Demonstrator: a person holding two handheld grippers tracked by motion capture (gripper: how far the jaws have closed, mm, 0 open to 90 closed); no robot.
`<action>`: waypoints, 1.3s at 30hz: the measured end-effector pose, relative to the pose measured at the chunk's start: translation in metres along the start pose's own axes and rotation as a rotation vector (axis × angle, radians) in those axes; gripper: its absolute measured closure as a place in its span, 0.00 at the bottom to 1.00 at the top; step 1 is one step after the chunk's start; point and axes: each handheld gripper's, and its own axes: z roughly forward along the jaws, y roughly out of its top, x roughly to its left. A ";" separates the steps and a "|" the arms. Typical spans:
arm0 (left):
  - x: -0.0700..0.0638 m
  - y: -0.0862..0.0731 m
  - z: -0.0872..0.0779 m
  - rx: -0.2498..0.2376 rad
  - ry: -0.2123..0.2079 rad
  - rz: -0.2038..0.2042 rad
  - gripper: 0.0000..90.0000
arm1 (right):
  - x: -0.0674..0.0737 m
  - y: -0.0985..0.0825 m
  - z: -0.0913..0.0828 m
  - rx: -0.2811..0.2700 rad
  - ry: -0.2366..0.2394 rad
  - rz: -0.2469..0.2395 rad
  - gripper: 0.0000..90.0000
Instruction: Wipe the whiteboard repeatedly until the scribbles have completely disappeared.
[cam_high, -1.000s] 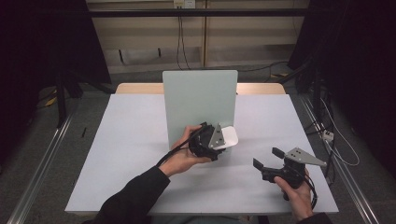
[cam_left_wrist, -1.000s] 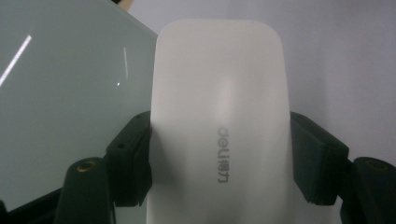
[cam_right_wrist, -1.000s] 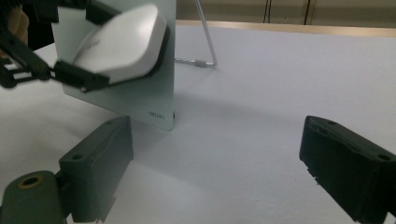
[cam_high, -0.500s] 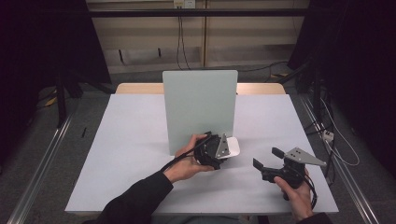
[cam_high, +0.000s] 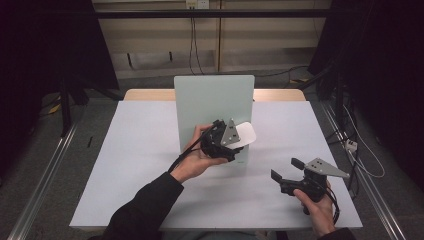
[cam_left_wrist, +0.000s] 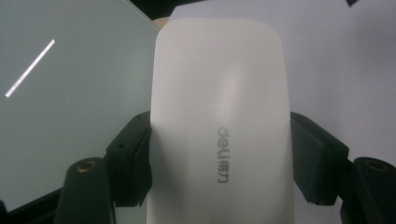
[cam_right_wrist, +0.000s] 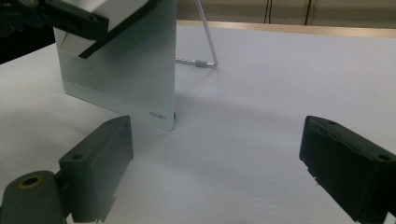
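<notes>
A white computer mouse (cam_high: 246, 134) with a grey "deli" mark is held off the table in front of an upright pale green board (cam_high: 212, 102). My left gripper (cam_high: 239, 138) is shut on it. In the left gripper view both black pads (cam_left_wrist: 133, 156) press the sides of the mouse (cam_left_wrist: 219, 107), with the board (cam_left_wrist: 70, 93) to its left. My right gripper (cam_high: 286, 169) is held low over the table's front right, open, with nothing between its jaws. In the right gripper view it (cam_right_wrist: 219, 158) faces the board's lower corner (cam_right_wrist: 126, 74).
The white table (cam_high: 135, 160) carries the board, which leans on a thin wire leg (cam_right_wrist: 205, 42) behind it. A wooden strip (cam_high: 150, 94) edges the table's far side. Cables (cam_high: 360, 160) hang off the right edge, and dark floor surrounds the table.
My left gripper, still holding the mouse, dipped slightly toward the table and then rose higher in front of the board. The right gripper has stayed where it was.
</notes>
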 end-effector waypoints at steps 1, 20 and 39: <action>-0.003 -0.001 0.002 0.016 -0.004 0.011 0.35 | 0.000 0.000 0.000 0.000 0.000 -0.001 0.11; -0.041 -0.018 0.033 0.152 -0.127 0.100 0.35 | 0.000 0.000 0.000 0.000 0.000 -0.001 0.11; -0.014 -0.017 0.010 0.043 -0.076 -0.028 0.35 | 0.000 0.000 0.000 0.000 -0.002 -0.002 0.11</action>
